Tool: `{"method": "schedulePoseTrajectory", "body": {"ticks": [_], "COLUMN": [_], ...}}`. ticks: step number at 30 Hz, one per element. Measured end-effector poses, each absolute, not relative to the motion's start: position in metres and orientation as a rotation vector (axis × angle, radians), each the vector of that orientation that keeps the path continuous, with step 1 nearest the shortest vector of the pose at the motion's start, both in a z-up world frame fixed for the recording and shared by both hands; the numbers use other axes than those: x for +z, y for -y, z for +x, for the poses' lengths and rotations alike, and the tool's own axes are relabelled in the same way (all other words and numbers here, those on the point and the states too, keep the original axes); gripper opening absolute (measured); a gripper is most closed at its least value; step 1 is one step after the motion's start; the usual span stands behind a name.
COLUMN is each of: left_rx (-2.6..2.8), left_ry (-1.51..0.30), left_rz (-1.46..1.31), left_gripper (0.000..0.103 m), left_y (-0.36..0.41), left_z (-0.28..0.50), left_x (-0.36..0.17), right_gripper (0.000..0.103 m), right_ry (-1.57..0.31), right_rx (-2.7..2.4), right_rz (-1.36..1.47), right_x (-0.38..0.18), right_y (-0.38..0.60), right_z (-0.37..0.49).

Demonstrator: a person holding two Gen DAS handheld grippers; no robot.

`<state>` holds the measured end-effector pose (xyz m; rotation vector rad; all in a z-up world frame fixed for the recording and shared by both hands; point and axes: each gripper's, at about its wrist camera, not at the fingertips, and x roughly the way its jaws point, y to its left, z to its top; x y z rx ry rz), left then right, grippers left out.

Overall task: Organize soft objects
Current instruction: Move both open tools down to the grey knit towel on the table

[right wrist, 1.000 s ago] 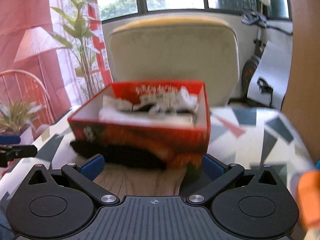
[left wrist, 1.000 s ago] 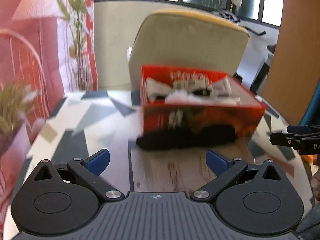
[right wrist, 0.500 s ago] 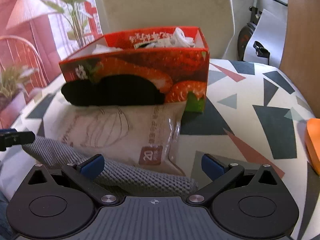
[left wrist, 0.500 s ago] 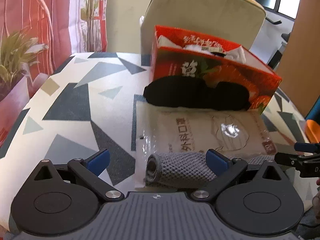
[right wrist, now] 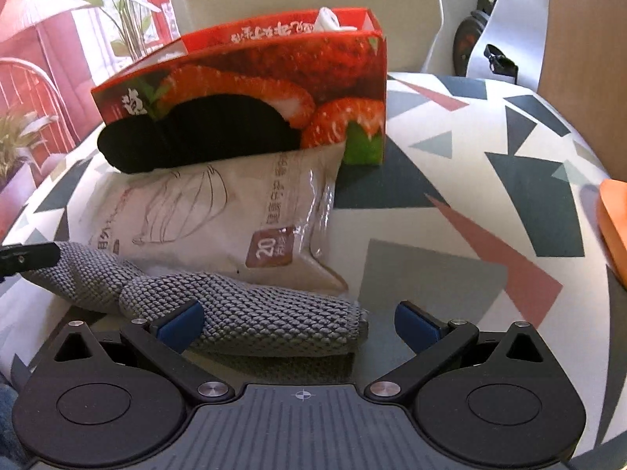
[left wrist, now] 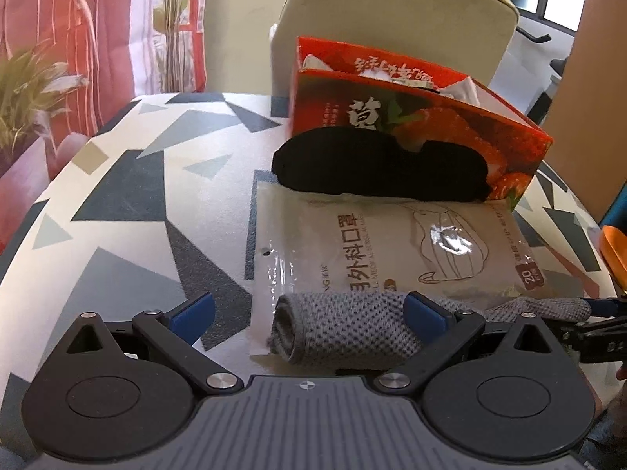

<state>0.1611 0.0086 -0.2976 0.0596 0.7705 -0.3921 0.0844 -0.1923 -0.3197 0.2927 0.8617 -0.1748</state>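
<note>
A grey knitted sock [left wrist: 348,329] lies rolled across the near table edge, partly on a packet of face masks [left wrist: 395,250]. My left gripper [left wrist: 309,311] is open, its jaws around the sock's left end. My right gripper [right wrist: 299,319] is open around the sock's right end [right wrist: 274,317]. A black sock [left wrist: 380,164] lies against a red strawberry box [left wrist: 411,113] that holds white and dark soft items. The mask packet [right wrist: 219,219], black sock [right wrist: 196,137] and box [right wrist: 274,74] also show in the right wrist view.
The round table [left wrist: 129,211] has a geometric-pattern cloth. A beige chair [left wrist: 395,27] stands behind the box. An orange object [right wrist: 613,227] lies at the right table edge. A potted plant [left wrist: 23,98] and a red chair are at the left.
Both grippers have dropped and pulled back from the box toward the near table edge. The grey sock and mask packet have come into view, and the sock now lies between both pairs of open jaws.
</note>
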Motion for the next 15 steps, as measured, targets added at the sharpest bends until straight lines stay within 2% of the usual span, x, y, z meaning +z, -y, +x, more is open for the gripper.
{"method": "schedulePoseTrajectory", "body": {"ticks": [9,11,15], "left_rx": [-0.404,-0.408,-0.439], "left_ry": [-0.769,-0.774,-0.779], "left_rz": [0.017,0.025,0.034], "left_gripper": [0.103,0.101,0.09], "left_y": [-0.013,-0.012,-0.012], "left_z": [0.16,0.161,0.162], "left_x": [-0.305,-0.307,-0.312], "right_gripper": [0.103,0.103,0.103], "right_ry": [-0.89,-0.89,-0.892], "right_rx": [-0.157,-0.156,-0.156], "right_rz": [0.255,0.245,0.235], "right_x": [-0.334,-0.334,-0.335], "right_y": [0.189,0.188,0.188], "right_z": [0.088,0.088,0.089]}}
